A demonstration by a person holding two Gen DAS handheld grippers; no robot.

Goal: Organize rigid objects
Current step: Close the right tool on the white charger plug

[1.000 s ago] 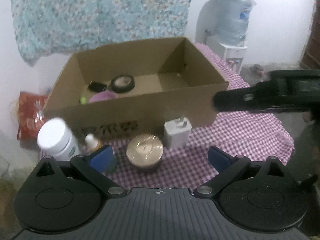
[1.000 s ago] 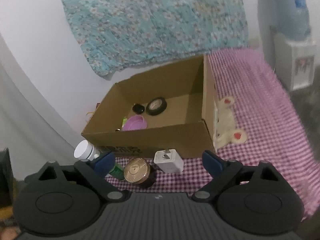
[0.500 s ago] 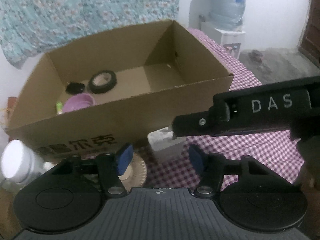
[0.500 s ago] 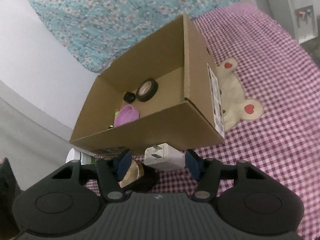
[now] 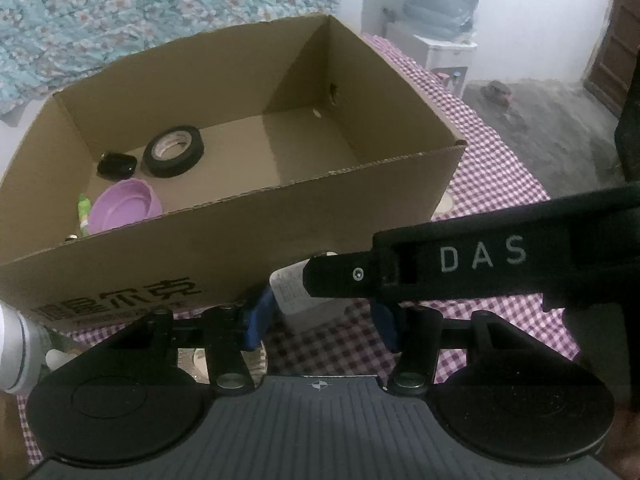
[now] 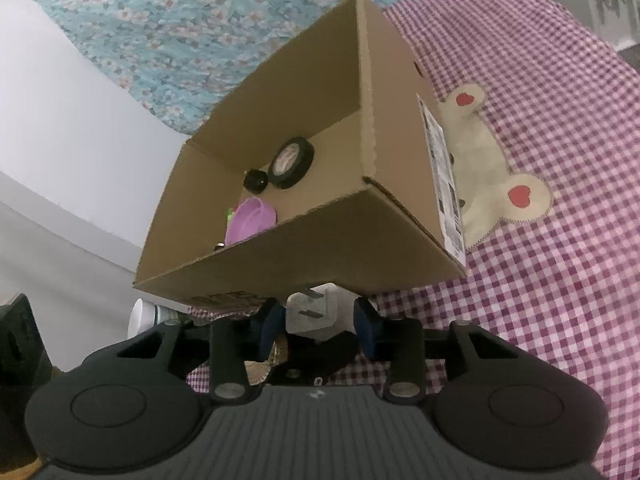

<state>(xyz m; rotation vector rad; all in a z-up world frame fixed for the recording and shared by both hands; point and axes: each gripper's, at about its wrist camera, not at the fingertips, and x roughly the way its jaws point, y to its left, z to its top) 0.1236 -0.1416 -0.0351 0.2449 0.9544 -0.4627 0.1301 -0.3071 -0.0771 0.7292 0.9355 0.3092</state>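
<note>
Now our right tongs (image 6: 319,322) sit low at the near edge of the surface, their blue pads on either side of the white charger plug (image 6: 318,312); the pads look close against its sides, but we cannot tell whether they truly press it. The plug stands just in front of the cardboard box (image 6: 340,248), prongs pointing left in the right wrist view. Our left tongs (image 5: 320,318) are partly spread, holding nothing, with the same white plug (image 5: 298,288) lying between and just beyond their blue pads. The black body of the right tool, lettered DAS, crosses the left wrist view from the right and covers part of the plug.

Under the left pad of each tool we see a slice of a gold-topped round jar (image 5: 224,358), mostly hidden. Farther left, at the near left corner of the surface, lies a white-capped bottle (image 5: 16,354), touching or nearly touching the box front.

The box is open at the top and rests on the pink-and-white checked cloth (image 6: 552,320). Inside it, toward its left end, are a roll of black tape (image 5: 174,156), a small black object (image 5: 117,165), a purple bowl (image 5: 124,210) and something small and green (image 5: 83,210) beside the bowl. The right half of the box floor is bare cardboard. A cream bear patch with red hearts (image 6: 492,180) is sewn on the cloth to the right of the box.
</note>
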